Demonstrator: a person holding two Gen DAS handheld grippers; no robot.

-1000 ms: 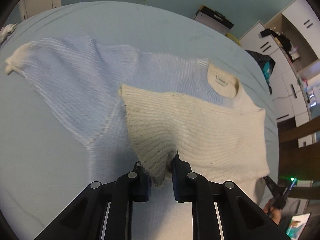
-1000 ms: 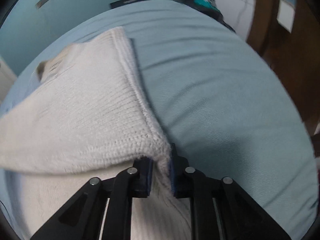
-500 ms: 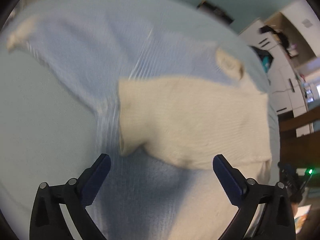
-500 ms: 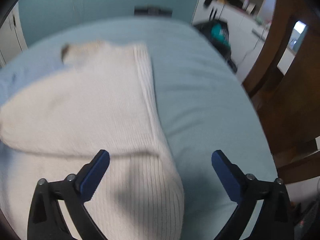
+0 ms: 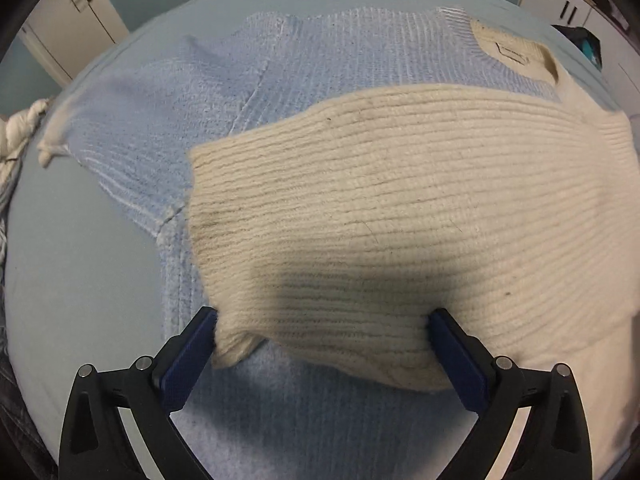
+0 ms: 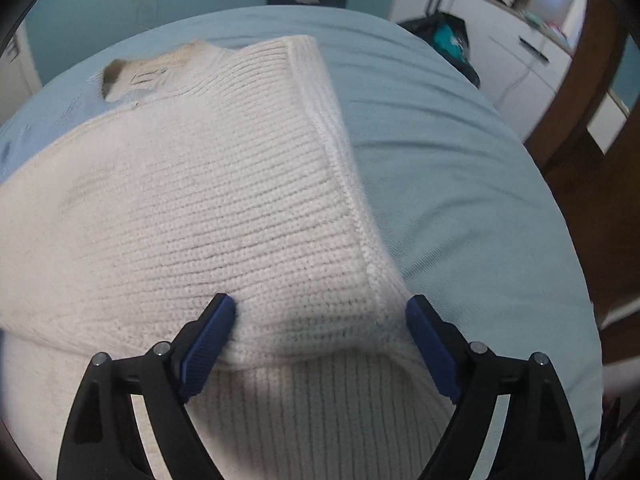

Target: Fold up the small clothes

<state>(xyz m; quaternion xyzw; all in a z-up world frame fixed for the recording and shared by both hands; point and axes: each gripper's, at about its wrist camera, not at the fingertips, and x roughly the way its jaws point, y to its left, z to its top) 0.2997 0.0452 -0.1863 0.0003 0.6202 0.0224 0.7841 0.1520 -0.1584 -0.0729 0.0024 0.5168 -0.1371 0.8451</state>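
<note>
While the cream sleeve (image 5: 400, 208) lies folded across the knit sweater (image 5: 304, 60), your left gripper (image 5: 324, 344) stands spread; your right gripper (image 6: 320, 336) is closing, its fingers (image 6: 208, 332) not yet pinching.

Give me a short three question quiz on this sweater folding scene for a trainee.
1. True or false: the cream sleeve lies folded across the sweater.
2. What colour is the sweater's other sleeve: A blue, B red, C green?
3. Fill in: the sweater lies on a light blue ____.

Key:
1. True.
2. A.
3. Bedsheet. For reference, the left gripper stands open, and the right gripper has its jaws closing, with the folded edge between them.
</note>
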